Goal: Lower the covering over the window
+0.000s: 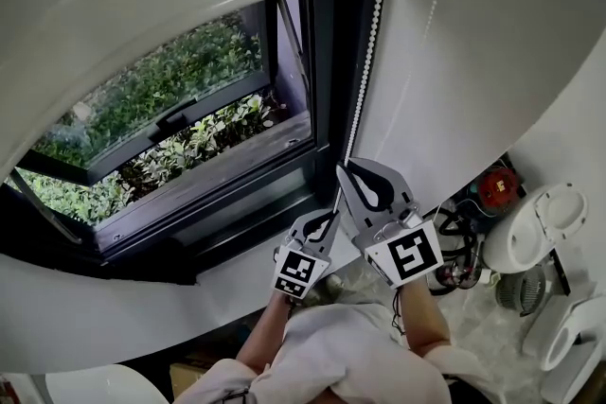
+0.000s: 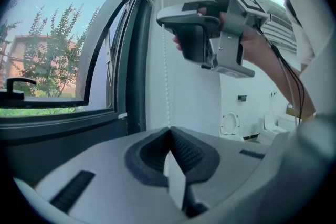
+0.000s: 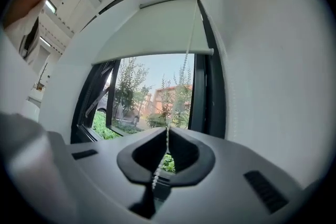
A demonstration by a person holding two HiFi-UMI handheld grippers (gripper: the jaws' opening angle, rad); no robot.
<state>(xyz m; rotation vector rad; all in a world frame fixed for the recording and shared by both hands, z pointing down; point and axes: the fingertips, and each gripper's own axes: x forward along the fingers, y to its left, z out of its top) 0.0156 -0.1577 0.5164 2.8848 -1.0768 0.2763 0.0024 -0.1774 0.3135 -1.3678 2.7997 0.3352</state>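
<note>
A white roller blind [image 3: 157,29] covers the top part of the window [image 1: 180,118]; its bottom bar [image 3: 157,58] hangs above the open pane. A white bead chain [image 1: 367,52] runs down the window's right side. My right gripper [image 1: 354,173] is shut on the bead chain [image 3: 168,131], which passes between its closed jaws. Just below it, my left gripper [image 1: 329,219] is shut on the same chain [image 2: 166,86], which runs straight up from its tips. In the left gripper view the right gripper [image 2: 193,34] shows above, held by a hand.
The dark window frame [image 1: 327,90] stands left of the chain and a white wall [image 1: 473,61] to its right. White toilets [image 1: 540,227], a red object [image 1: 497,187] and cables [image 1: 459,251] sit on the floor at the right. Green shrubs show outside.
</note>
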